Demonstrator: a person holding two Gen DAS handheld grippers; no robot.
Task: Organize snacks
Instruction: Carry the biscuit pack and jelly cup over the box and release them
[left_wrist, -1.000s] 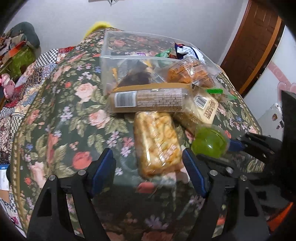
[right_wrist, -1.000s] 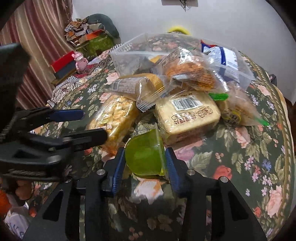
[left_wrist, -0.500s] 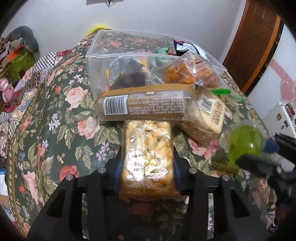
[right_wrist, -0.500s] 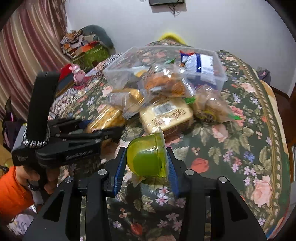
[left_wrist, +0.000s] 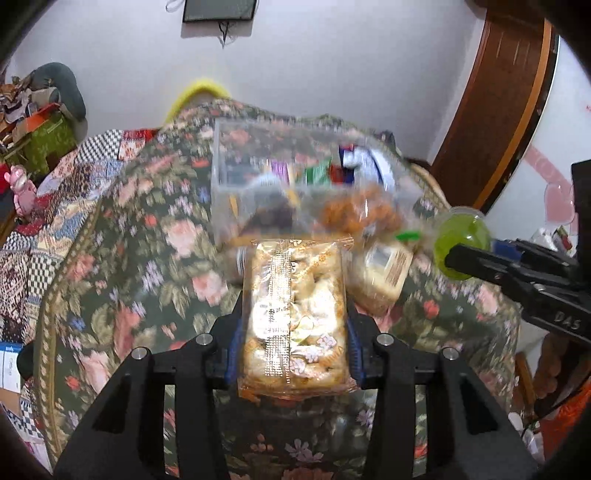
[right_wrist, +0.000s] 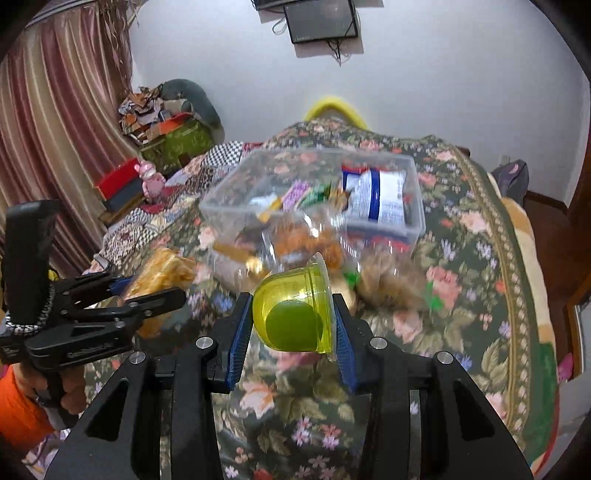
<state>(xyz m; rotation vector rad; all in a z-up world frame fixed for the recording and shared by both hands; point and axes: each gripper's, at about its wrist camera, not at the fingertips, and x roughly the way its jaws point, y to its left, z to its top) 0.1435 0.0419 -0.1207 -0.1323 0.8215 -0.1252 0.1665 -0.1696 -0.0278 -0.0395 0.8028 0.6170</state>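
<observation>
Floral-clothed table (right_wrist: 476, 258) | my left gripper (left_wrist: 295, 325) clamps clear-wrapped golden puff-snack pack (left_wrist: 295, 314), right gripper (right_wrist: 291, 325) pinches green jelly cup (right_wrist: 295, 314) | carrying step | next: drop both into clear plastic bin (right_wrist: 415, 225) at far edge.

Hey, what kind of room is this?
Probably a lived-in room at home: a floral tablecloth covers the table, striped curtains hang at the left, and a wooden door stands at the right.

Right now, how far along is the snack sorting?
Done: a few packets sit in the clear bin. In hand: left tool grips a cracker pack, right tool a green jelly cup. Left: several bags on the cloth by the bin.
</observation>
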